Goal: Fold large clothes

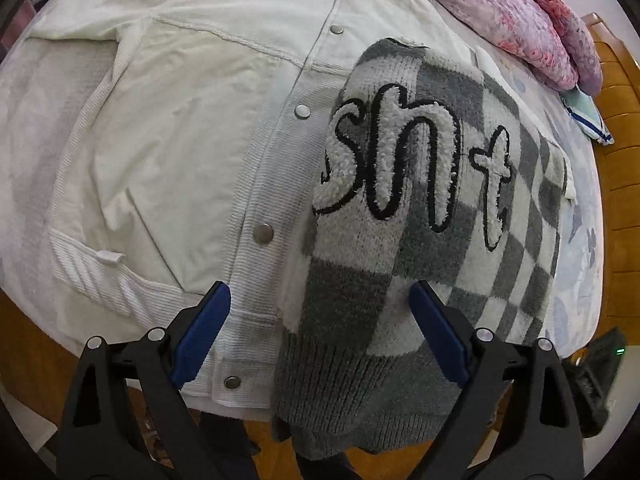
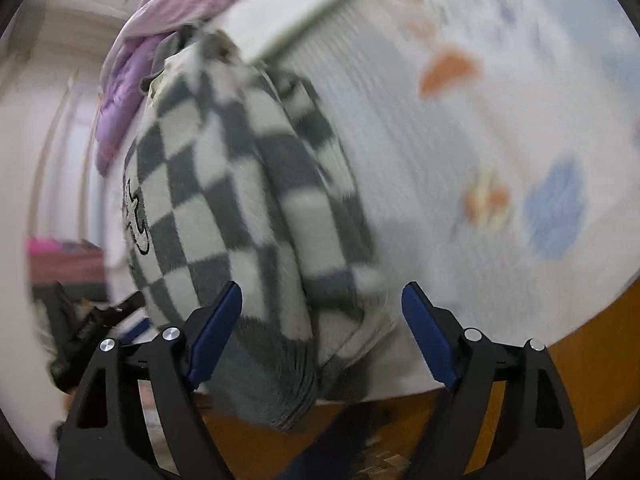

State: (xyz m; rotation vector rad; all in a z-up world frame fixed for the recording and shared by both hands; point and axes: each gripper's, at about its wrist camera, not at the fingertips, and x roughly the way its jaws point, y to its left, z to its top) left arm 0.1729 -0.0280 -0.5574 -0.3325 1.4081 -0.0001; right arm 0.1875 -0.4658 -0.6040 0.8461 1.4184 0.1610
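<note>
A grey-and-white checkered knit sweater (image 1: 432,240) with fuzzy white letters lies folded lengthwise on the bed, partly over a white snap-button jacket (image 1: 180,128) spread flat. Its ribbed hem hangs over the bed's near edge. My left gripper (image 1: 320,320) is open, its blue pads either side of the sweater's lower part and the jacket's button placket, holding nothing. In the blurred right wrist view the same sweater (image 2: 240,208) lies ahead. My right gripper (image 2: 322,312) is open around its hem end, holding nothing.
A pink-purple quilt (image 1: 528,24) is bunched at the far right of the bed. The bedsheet (image 2: 500,140) has blue and orange prints. A wooden bed frame (image 1: 616,152) runs along the right side and the wooden edge (image 2: 580,368) lies near me.
</note>
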